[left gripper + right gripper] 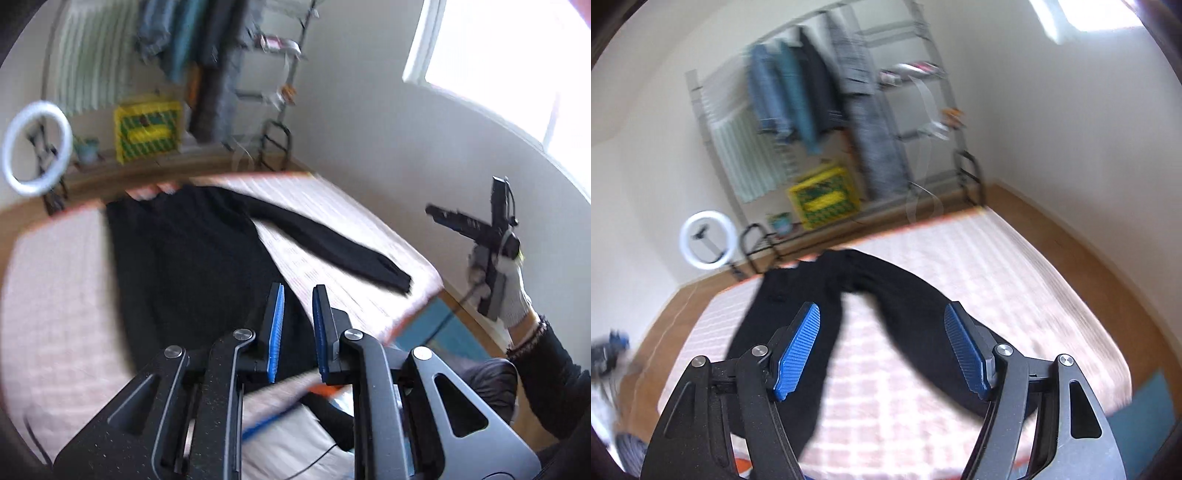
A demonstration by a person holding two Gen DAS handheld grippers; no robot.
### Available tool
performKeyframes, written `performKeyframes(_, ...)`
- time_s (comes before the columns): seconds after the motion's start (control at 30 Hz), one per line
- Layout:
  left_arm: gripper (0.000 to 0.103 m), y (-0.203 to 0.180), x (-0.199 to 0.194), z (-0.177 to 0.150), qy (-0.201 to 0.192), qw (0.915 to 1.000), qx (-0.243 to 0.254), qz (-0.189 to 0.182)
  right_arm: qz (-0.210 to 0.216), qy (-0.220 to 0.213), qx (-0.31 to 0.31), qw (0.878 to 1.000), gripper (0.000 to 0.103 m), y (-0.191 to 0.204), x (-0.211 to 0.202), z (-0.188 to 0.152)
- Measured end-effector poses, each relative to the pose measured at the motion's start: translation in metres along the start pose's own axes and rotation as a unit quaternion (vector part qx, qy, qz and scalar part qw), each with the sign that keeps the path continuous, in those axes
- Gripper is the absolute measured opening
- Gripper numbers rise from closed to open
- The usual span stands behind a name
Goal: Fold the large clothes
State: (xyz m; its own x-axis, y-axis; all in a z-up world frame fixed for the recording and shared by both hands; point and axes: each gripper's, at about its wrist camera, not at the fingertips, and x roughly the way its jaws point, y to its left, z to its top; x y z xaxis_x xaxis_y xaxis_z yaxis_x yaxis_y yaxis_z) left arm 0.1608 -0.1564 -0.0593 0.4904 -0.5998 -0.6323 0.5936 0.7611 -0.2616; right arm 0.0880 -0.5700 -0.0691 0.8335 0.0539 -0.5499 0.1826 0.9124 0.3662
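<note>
A black long-sleeved garment lies spread on a pink checked mat; one sleeve stretches out to the right. My left gripper hovers above the garment's lower edge, jaws narrowly apart and empty. My right gripper shows at the far right in a gloved hand, raised off the mat. In the right wrist view the right gripper is wide open and empty above the garment and its sleeve. Both views are motion-blurred.
A clothes rack with hanging clothes stands at the far wall, with a yellow crate and a ring light nearby. Wooden floor surrounds the mat. A window is at the right.
</note>
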Motion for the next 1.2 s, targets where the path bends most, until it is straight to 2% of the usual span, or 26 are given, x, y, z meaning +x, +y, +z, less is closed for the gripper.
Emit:
performKeyframes(0.1, 0.014, -0.014, 0.049, -0.018, 0.032, 0.9994, 0.006, -0.01, -0.04, 0.021, 0.061, 0.997, 0.07, -0.053, 0.006, -0.012)
performKeyframes(0.2, 0.014, -0.025, 0.093, -0.032, 0.062, 0.9978, 0.014, -0.021, -0.07, 0.048, 0.13, 0.988, 0.07, -0.105, 0.019, -0.027)
performKeyframes(0.3, 0.014, -0.034, 0.13, -0.042, 0.082, 0.9959, 0.033, -0.016, -0.103, 0.075, 0.179, 0.976, 0.07, -0.14, 0.037, -0.042)
performKeyframes(0.4, 0.014, -0.033, 0.163, -0.051, 0.105, 0.9936, 0.036, -0.022, -0.112, 0.099, 0.213, 0.966, 0.068, -0.16, 0.053, -0.058)
performKeyframes(0.5, 0.014, -0.032, 0.186, -0.061, 0.119, 0.9918, 0.042, -0.019, -0.113, 0.12, 0.216, 0.962, 0.062, -0.165, 0.067, -0.065)
performKeyframes(0.57, 0.014, -0.028, 0.198, -0.066, 0.127, 0.9904, 0.053, -0.012, -0.11, 0.124, 0.212, 0.963, 0.061, -0.168, 0.07, -0.068)
performKeyframes(0.7, 0.014, -0.012, 0.216, -0.067, 0.141, 0.9894, 0.029, -0.015, -0.115, 0.137, 0.211, 0.961, 0.061, -0.17, 0.08, -0.074)
performKeyframes(0.8, 0.014, 0.0, 0.223, -0.067, 0.147, 0.989, 0.007, -0.016, -0.133, 0.155, 0.213, 0.956, 0.061, -0.169, 0.093, -0.08)
performKeyframes(1.0, 0.014, 0.005, 0.229, -0.073, 0.154, 0.9877, -0.006, -0.025, -0.169, 0.164, 0.169, 0.957, 0.06, -0.154, 0.106, -0.079)
performKeyframes(1.03, 0.014, 0.004, 0.232, -0.076, 0.158, 0.9871, -0.006, -0.026, -0.175, 0.168, 0.156, 0.958, 0.055, -0.15, 0.11, -0.078)
performKeyframes(1.1, 0.014, 0.005, 0.236, -0.079, 0.166, 0.9859, -0.009, -0.023, -0.184, 0.18, 0.121, 0.959, 0.028, -0.139, 0.118, -0.078)
performKeyframes(1.13, 0.014, 0.007, 0.236, -0.08, 0.167, 0.9857, -0.011, -0.023, -0.182, 0.182, 0.113, 0.96, 0.021, -0.135, 0.12, -0.078)
performKeyframes(1.17, 0.014, 0.007, 0.235, -0.08, 0.165, 0.9859, -0.013, -0.023, -0.171, 0.185, 0.112, 0.961, 0.006, -0.133, 0.122, -0.078)
performKeyframes(1.2, 0.014, 0.007, 0.233, -0.079, 0.165, 0.9859, -0.014, -0.023, -0.163, 0.185, 0.115, 0.962, 0.006, -0.131, 0.122, -0.078)
